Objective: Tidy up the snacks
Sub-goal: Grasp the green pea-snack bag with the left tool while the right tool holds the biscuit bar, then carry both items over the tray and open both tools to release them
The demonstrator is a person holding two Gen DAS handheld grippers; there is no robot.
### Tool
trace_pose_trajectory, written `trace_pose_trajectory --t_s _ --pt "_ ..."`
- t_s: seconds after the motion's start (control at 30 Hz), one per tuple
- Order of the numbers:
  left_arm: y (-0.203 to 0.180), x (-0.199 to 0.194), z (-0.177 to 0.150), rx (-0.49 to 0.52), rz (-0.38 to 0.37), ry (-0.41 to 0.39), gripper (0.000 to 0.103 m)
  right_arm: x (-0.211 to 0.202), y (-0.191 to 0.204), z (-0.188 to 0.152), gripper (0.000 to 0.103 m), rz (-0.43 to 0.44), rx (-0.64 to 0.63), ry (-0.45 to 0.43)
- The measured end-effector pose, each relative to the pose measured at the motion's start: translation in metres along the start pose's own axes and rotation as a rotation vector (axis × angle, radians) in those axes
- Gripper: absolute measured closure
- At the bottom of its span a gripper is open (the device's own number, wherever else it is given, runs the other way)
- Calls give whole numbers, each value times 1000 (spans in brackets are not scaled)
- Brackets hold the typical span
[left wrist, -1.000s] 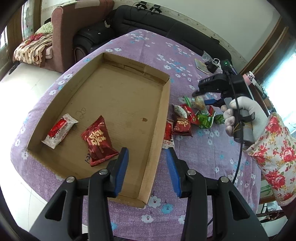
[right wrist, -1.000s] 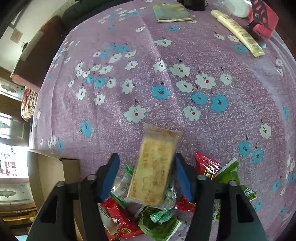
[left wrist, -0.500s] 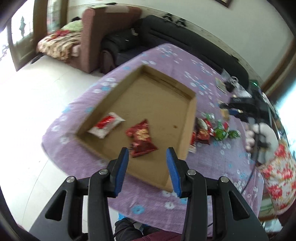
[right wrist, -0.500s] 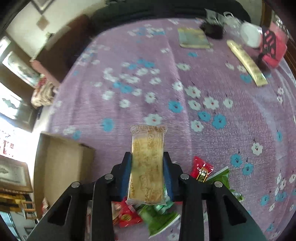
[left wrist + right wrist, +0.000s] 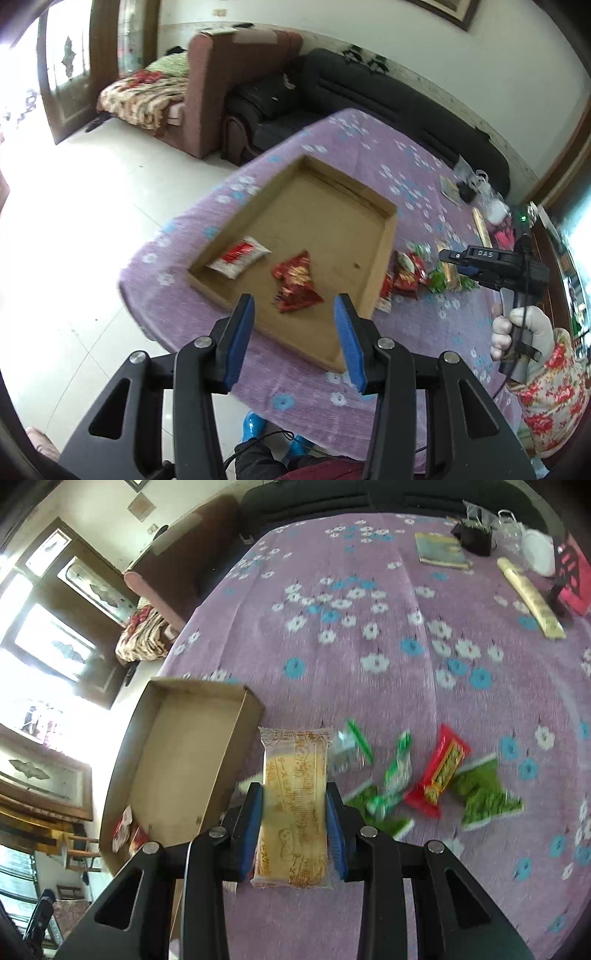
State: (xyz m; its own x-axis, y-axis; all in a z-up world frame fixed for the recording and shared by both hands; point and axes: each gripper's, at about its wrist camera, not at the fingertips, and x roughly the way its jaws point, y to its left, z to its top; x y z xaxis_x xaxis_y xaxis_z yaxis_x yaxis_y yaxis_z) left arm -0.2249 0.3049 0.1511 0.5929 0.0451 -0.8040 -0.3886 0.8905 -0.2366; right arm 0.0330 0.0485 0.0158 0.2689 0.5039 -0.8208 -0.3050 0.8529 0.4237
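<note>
Right wrist view: the right gripper [image 5: 294, 814] has its jaws clamped on the long sides of a yellow cracker packet [image 5: 293, 805], held lengthwise so it sticks out ahead of the pads, clear of the purple flowered counter [image 5: 369, 590]. The grip looks meant to carry it to the cardboard tray [image 5: 177, 753] just to the left, where two red snack packets [image 5: 295, 282] already lie. Loose green and red snacks [image 5: 439, 771] remain scattered on the cloth beside the tray, apparently awaiting sorting. The left gripper [image 5: 293, 334] hovers above the tray's near edge, jaws apart and opening, nothing between them.
</note>
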Motion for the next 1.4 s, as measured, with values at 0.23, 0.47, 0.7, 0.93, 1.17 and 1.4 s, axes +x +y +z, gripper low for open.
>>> trace_pose_trajectory --t_s 0.23,0.47,0.7,0.93,1.17,1.4 --pt "-56 63 -3 122 -128 112 56 -46 -53 -22 71 7 98 -73" --pt "-147 126 -2 285 -283 214 56 -84 -114 -49 71 -35 211 -128" --pt "-231 190 9 533 -294 266 56 -87 -148 -68 71 -20 283 -116" --pt "-253 232 11 617 -262 291 56 -77 -156 -73 71 6 277 -93" --pt "-255 248 17 579 -268 330 88 -69 -152 -70 71 21 243 -74" --pt "-250 224 21 531 -316 281 90 -68 -152 -69 71 26 223 -75"
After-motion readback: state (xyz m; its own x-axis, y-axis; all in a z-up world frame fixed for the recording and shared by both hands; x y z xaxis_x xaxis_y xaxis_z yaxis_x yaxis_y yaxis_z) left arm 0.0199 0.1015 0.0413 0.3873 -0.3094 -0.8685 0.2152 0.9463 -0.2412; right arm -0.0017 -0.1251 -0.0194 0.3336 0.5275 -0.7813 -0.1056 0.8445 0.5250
